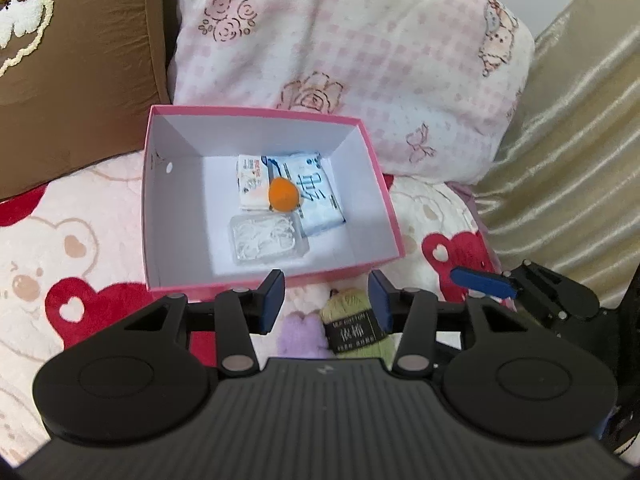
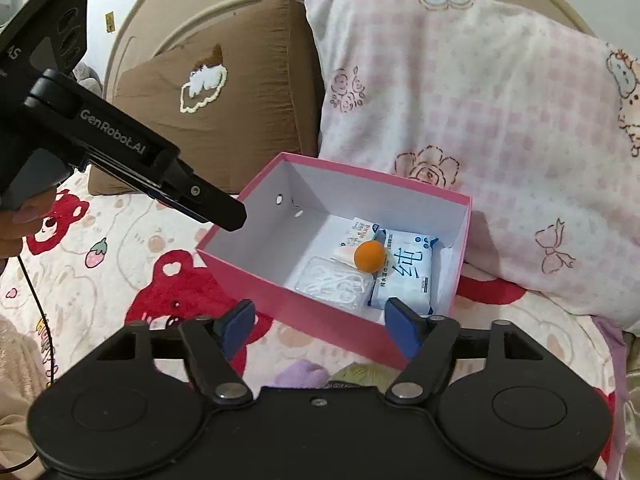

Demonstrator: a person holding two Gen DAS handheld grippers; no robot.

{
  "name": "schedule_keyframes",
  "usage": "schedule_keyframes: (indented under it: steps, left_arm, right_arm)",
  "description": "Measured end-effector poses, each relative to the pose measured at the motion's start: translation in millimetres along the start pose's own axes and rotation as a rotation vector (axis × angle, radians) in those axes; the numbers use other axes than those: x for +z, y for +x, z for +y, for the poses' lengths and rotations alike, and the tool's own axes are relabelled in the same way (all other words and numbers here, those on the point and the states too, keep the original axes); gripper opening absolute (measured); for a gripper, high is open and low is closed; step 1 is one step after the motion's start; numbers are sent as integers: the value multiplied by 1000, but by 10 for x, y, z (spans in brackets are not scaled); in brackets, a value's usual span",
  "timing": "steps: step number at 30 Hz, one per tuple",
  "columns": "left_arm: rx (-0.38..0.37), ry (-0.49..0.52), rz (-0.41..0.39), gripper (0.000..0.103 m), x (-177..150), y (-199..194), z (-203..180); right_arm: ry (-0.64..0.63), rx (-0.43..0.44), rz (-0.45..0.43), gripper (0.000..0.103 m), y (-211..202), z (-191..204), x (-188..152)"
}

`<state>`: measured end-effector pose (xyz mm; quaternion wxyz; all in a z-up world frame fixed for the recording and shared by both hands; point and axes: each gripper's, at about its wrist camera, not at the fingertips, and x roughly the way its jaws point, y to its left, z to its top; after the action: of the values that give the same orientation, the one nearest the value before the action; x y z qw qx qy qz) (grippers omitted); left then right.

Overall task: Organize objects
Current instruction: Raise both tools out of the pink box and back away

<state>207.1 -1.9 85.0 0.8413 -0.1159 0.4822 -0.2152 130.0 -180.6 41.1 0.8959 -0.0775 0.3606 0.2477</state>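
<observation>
- The box [image 1: 362, 200] is pink outside and white inside.
- The ball [image 1: 283, 194] in it is orange.
- The wipes pack [image 2: 404, 276] is white and blue.
- The yarn [image 1: 352, 334] is light green with a black label.
- The pillow [image 1: 380, 52] has pink checks and roses.
- The other pillow [image 2: 240, 96] is brown.
- The blanket [image 1: 72, 248] is cream with red bears.

The pink box [image 1: 362, 200] looks like matt cardboard, white inside. The wipes packet [image 1: 316, 196] is glossy plastic film. The bedspread [image 1: 80, 248] is soft fleecy cloth, the yarn skein [image 1: 356, 332] woolly.
</observation>
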Motion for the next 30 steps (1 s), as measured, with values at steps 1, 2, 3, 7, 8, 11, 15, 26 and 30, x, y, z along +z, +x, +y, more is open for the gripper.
schedule_keyframes:
  steps: [1, 2, 3, 7, 8, 11, 15, 26, 30]
  left_arm:
    - [-2, 10, 7, 46, -25, -29, -18]
    - [-6, 20, 13, 46, -52, -60, -35]
    - [-8, 29, 15, 46, -79, -96, -48]
    - [-5, 71, 26, 50, -199, -200, -107]
    - [-5, 78, 32, 50, -230, -217, -108]
    - [-2, 95, 43, 55, -332, -269, -115]
    - [23, 84, 37, 61, -432, -366, -84]
    - [54, 94, 49, 89, -798, -528, -35]
    - [63, 83, 82, 93, -939, -448, 3]
  right_arm:
    - [4, -6, 1, 79, -42, 21, -11]
    - [9, -13, 5, 80, -74, 39, -18]
    - [17, -11, 7, 80, -111, 52, -23]
    - [28, -5, 5, 81, -228, 110, -38]
    - [31, -2, 2, 81, -258, 124, -40]
    - [34, 0, 8, 87, -327, 166, -47]
    - [7, -85, -17, 93, -455, 238, -62]
    - [5, -88, 11, 94, -657, 418, -199]
    - [-20, -86, 21, 94, -740, 500, -325]
